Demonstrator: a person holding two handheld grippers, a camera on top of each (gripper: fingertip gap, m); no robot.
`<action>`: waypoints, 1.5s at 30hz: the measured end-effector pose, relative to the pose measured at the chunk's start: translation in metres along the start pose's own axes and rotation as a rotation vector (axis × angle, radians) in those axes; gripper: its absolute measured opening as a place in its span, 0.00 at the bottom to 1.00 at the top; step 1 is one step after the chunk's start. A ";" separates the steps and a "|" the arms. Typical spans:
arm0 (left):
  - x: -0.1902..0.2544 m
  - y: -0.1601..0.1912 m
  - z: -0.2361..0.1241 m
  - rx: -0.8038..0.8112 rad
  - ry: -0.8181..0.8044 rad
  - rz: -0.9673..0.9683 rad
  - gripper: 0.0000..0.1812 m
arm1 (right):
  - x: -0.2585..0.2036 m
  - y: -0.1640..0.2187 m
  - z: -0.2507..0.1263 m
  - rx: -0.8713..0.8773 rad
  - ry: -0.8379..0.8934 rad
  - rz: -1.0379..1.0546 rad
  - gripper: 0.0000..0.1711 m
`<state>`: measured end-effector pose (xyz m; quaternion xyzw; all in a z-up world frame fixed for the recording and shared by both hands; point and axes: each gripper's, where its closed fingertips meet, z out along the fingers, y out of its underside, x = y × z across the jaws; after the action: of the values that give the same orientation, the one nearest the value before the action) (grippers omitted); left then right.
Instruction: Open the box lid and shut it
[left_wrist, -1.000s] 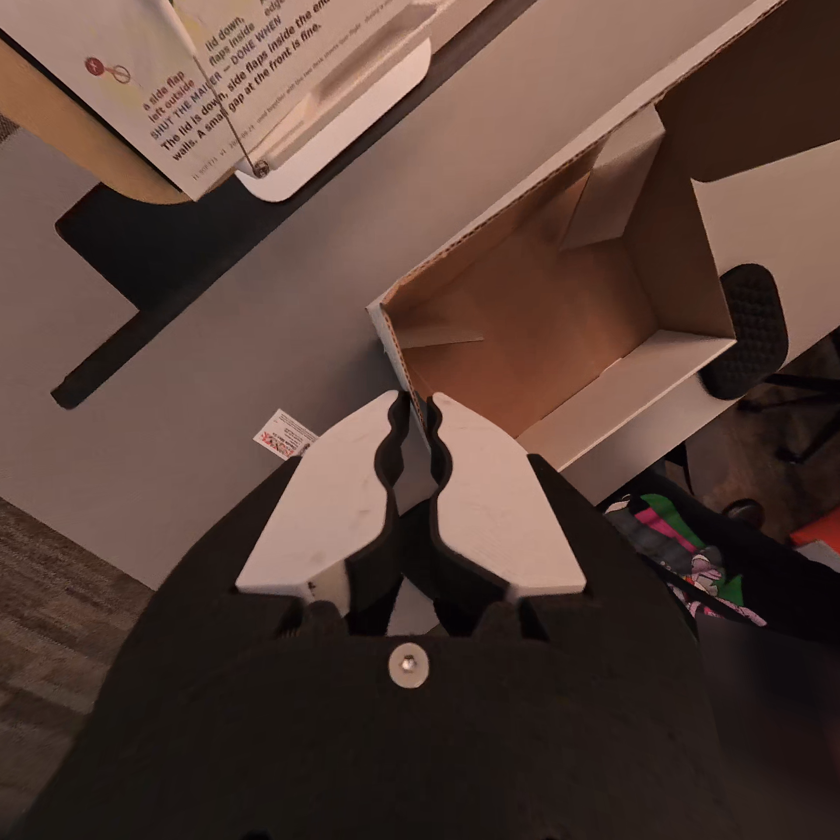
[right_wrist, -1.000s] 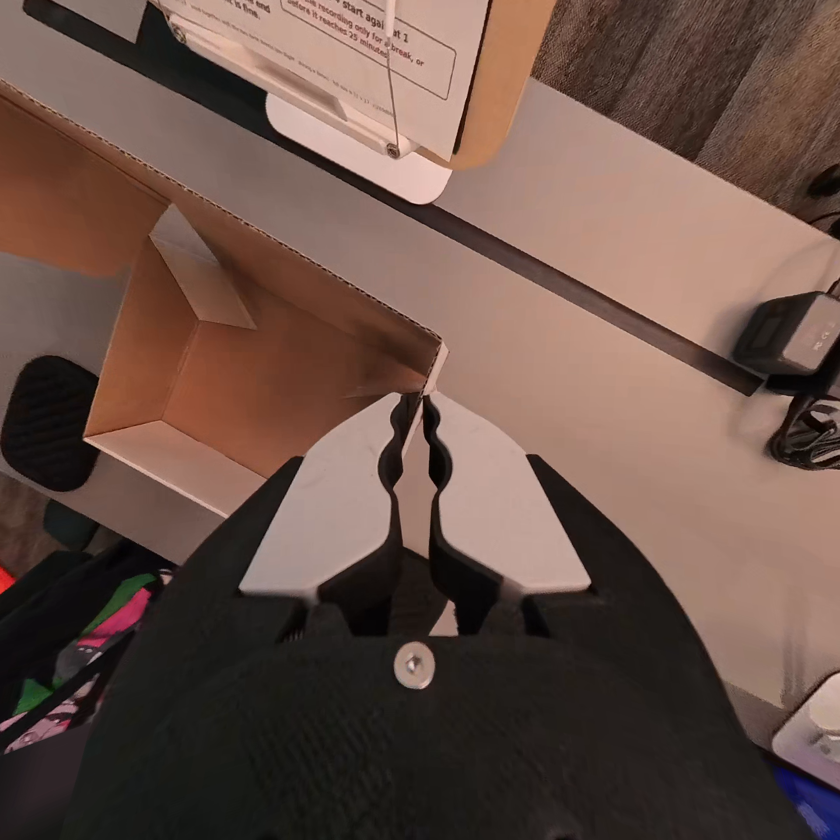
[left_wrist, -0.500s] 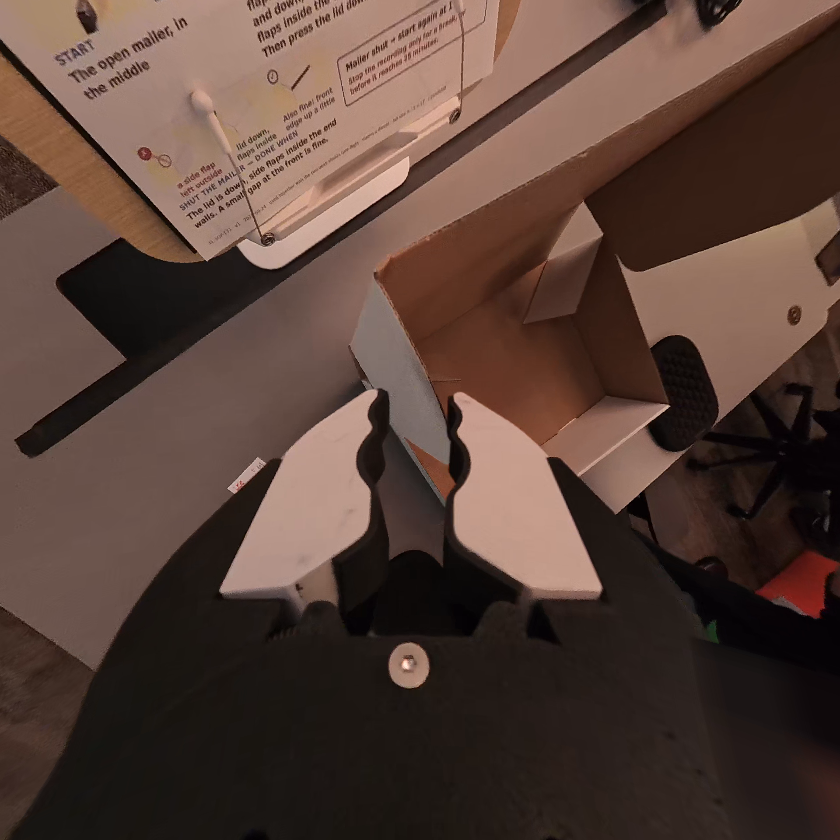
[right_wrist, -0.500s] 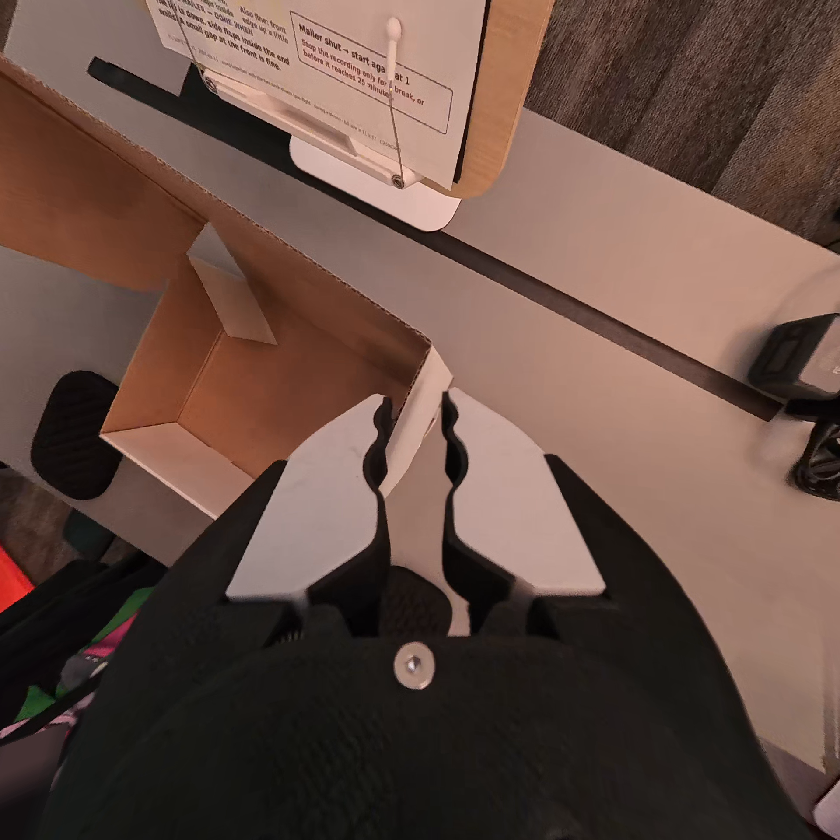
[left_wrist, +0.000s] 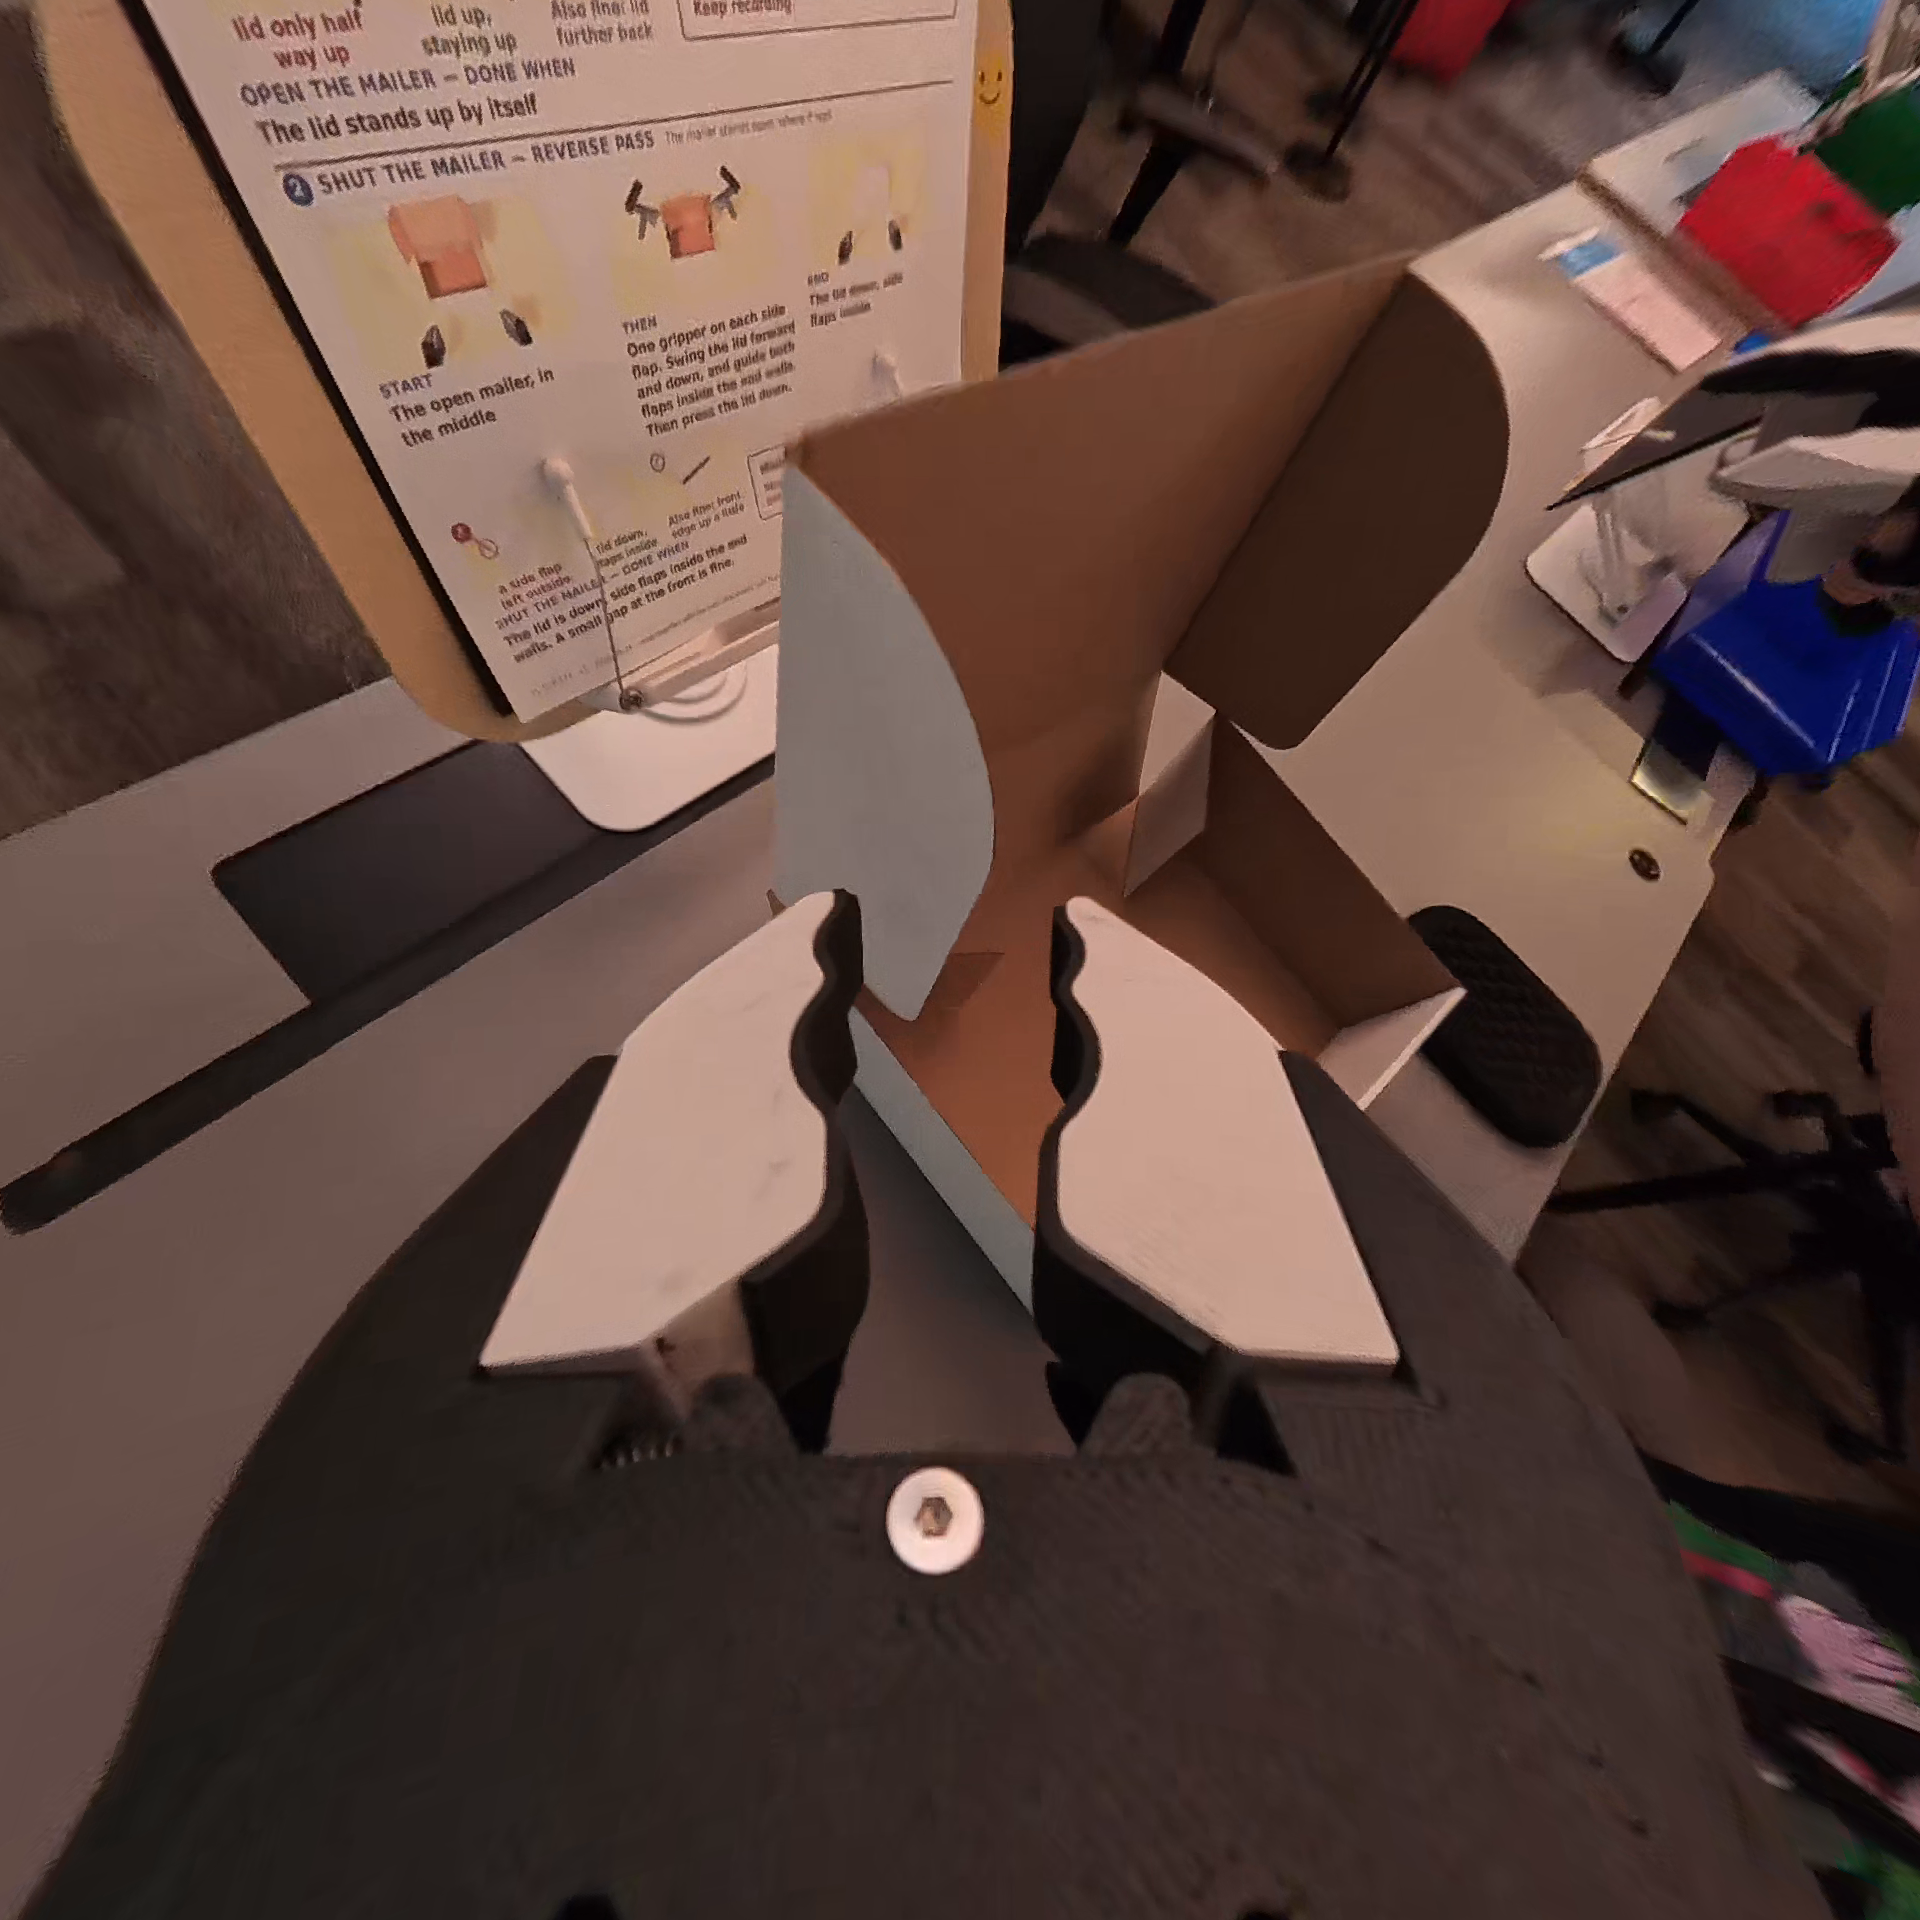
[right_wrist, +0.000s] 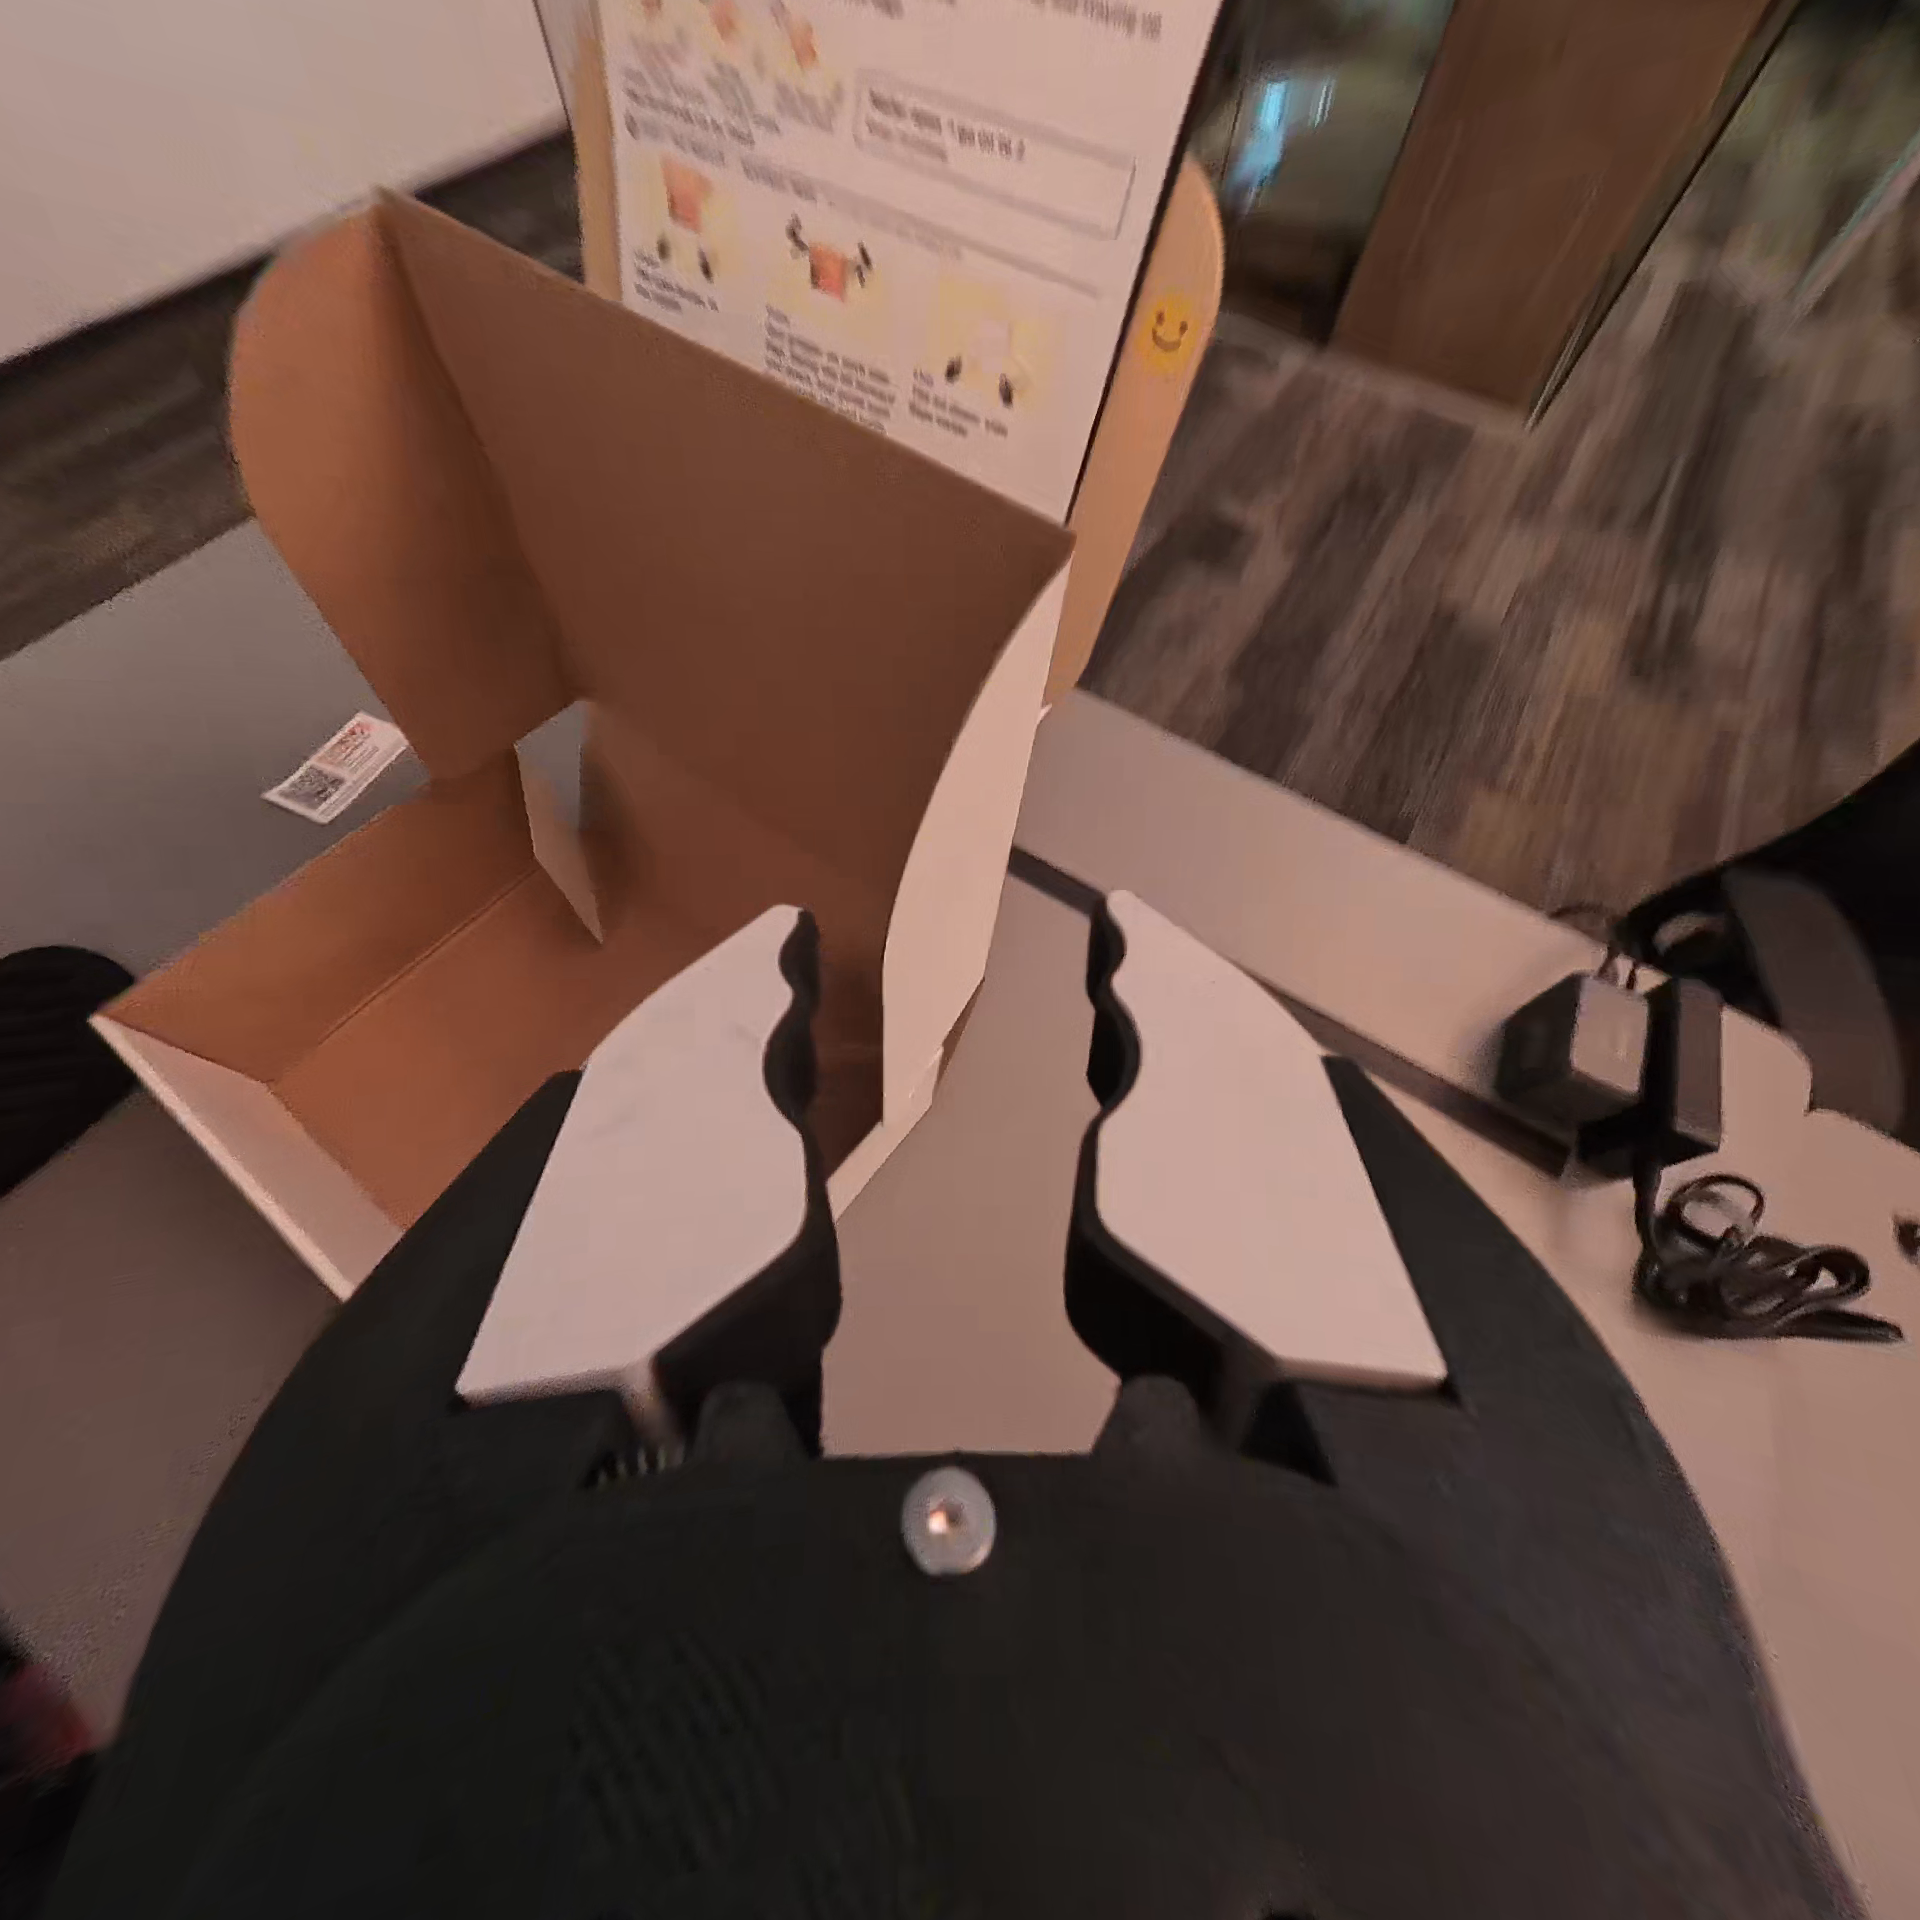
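Your left tool (left_wrist: 951, 961) has let go: a second ago it was clenched on the box's left side flap (left_wrist: 878, 748), and now its jaws stand apart, with the flap's lower tip between them, not pinched. Your right tool (right_wrist: 951, 961) has done the same; its jaws are spread and the right side flap (right_wrist: 961, 883) hangs between them, nearer the left finger (right_wrist: 686, 1132).

Both tools have pulled back and tipped up since the earlier frames, so you now look across the box rather than down into it. The box (left_wrist: 1382, 1039) sits on the grey tabletop (left_wrist: 156, 935) in front of the instruction board (left_wrist: 582, 343), with its lid (right_wrist: 727, 540) standing upright and the brown inside open. A black power adapter (right_wrist: 1605, 1049) and coiled cable lie well to its right.
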<state>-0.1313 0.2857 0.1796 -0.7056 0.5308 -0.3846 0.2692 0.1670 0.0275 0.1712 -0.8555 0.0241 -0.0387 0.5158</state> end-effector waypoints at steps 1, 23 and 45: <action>0.000 0.017 -0.002 0.040 0.002 0.020 0.20 | -0.002 0.016 -0.012 0.069 0.019 -0.028 0.31; 0.097 0.259 0.052 0.368 -0.617 0.367 0.42 | -0.142 0.227 -0.031 0.451 0.453 0.021 0.42; 0.081 0.284 0.103 0.168 -0.455 0.207 0.43 | -0.154 0.262 0.035 0.081 0.353 -0.033 0.41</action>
<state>-0.1886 0.1226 -0.0809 -0.6912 0.4920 -0.2292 0.4771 0.0167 -0.0518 -0.0833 -0.8142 0.0985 -0.1975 0.5370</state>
